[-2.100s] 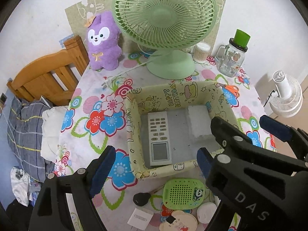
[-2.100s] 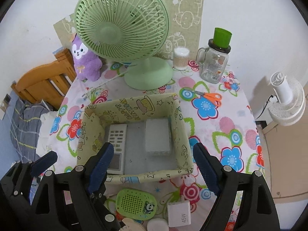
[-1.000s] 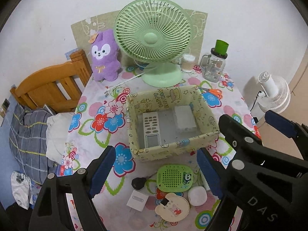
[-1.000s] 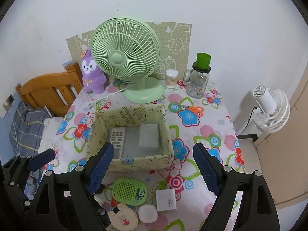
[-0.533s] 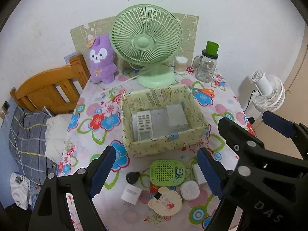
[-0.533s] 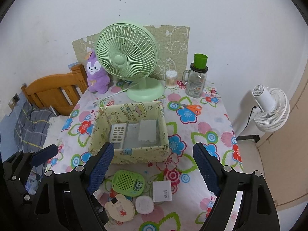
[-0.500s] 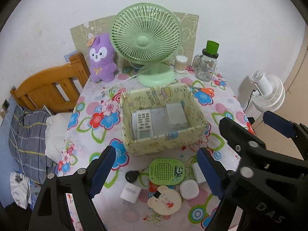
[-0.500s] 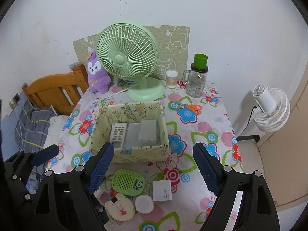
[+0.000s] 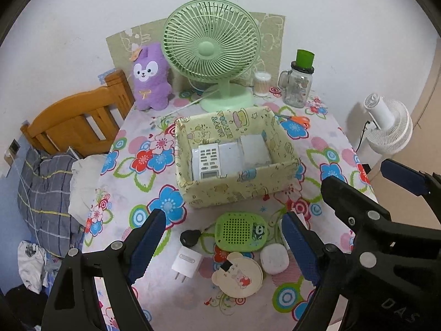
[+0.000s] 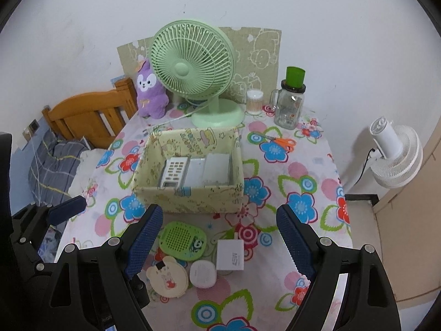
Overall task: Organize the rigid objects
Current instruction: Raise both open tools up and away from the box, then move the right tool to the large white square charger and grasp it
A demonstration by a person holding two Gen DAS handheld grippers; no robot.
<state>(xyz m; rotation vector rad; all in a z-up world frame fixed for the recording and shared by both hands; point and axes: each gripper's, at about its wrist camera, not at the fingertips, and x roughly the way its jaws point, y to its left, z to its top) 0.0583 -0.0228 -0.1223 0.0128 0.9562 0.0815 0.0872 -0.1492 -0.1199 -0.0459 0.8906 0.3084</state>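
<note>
Here our left gripper [image 9: 223,242] and right gripper [image 10: 216,237] both hang above the near edge of the counter [image 10: 308,165], fingers spread wide and holding nothing.

Just below them sits a cluster of loose items not yet put away: a green speaker [image 9: 240,231] with a panda on it, a bear-shaped disc [image 9: 238,274], a round white case [image 9: 274,256], a white plug [image 9: 186,262] and a small black fob [image 9: 189,237]. In the right view a white charger block [image 10: 231,254] lies just beside the speaker and touches the case.

Beyond the cluster stands the yellow box [image 9: 237,187], open at the top. A remote [image 9: 208,160] already lies in its left half and a white block [image 9: 255,151] in its right, with bare floor between them.

So we judge the sorting partly done, and the step in hand is choosing the next piece. The next move calls for lowering one gripper over a single item, most likely the speaker or the charger block, and closing on its edges without nudging its neighbours, which lie close together.

Farther back are a green fan [image 9: 210,47], a purple plush [image 9: 150,78], a jar [image 9: 297,85] and scissors [image 9: 296,118], none of which look part of this pile.
</note>
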